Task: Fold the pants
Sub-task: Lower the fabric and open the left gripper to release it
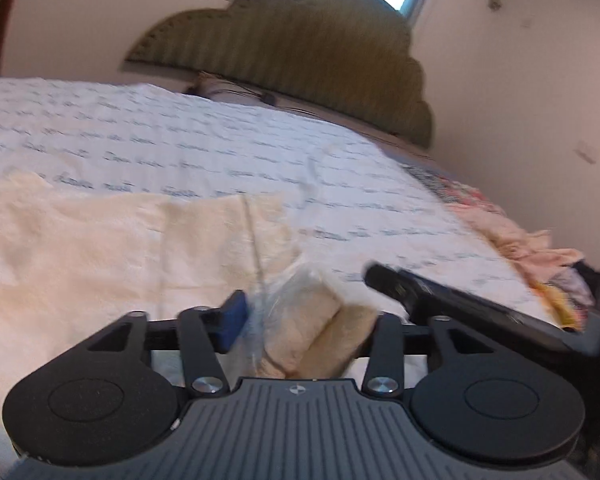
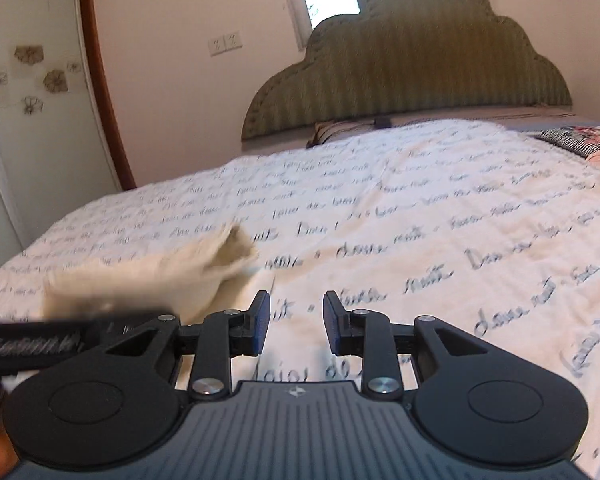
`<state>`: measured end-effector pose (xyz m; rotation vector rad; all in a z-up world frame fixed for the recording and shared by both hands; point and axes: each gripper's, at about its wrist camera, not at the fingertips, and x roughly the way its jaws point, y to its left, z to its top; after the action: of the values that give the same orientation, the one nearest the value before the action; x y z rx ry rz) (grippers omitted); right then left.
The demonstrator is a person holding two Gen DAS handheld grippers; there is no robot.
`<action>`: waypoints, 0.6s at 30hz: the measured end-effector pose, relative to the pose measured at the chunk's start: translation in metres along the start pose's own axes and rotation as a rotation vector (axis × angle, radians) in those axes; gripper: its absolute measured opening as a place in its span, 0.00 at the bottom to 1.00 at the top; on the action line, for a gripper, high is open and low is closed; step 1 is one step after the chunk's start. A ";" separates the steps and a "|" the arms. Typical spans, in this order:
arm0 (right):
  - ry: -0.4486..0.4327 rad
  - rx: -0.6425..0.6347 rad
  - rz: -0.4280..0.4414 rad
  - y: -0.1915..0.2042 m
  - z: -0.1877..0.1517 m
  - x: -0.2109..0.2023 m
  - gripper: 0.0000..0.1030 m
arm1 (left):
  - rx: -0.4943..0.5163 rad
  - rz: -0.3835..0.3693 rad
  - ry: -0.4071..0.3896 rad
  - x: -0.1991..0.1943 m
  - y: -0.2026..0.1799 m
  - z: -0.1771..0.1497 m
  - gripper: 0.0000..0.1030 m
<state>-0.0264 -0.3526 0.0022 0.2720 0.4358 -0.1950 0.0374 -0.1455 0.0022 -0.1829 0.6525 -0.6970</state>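
On bedspread (image 2: 420,208), cream pants (image 1: 100,248) (blurred), grippers open

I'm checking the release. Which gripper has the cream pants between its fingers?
The left gripper: a bunched fold of the cream pants lies between its fingers. The right gripper has its fingers apart over the printed bedspread, nothing between them.

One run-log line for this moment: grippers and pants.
left gripper: open, folded edge of cream pants between jaws | right gripper: open, empty, over lettered bedspread
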 end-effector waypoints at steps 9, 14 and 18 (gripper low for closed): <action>-0.047 -0.139 0.144 0.042 0.044 0.017 0.27 | 0.130 0.172 -0.170 -0.058 0.020 0.023 0.68; 0.114 -0.202 0.300 0.078 0.047 0.072 0.27 | 0.084 0.316 -0.088 -0.047 0.066 0.037 0.68; 0.230 -0.334 0.208 0.086 0.025 0.094 0.27 | 0.120 0.328 0.027 -0.030 0.081 0.022 0.68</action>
<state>0.0875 -0.2911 0.0011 0.0099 0.6551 0.1146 0.0767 -0.0657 0.0051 0.0455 0.6461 -0.4214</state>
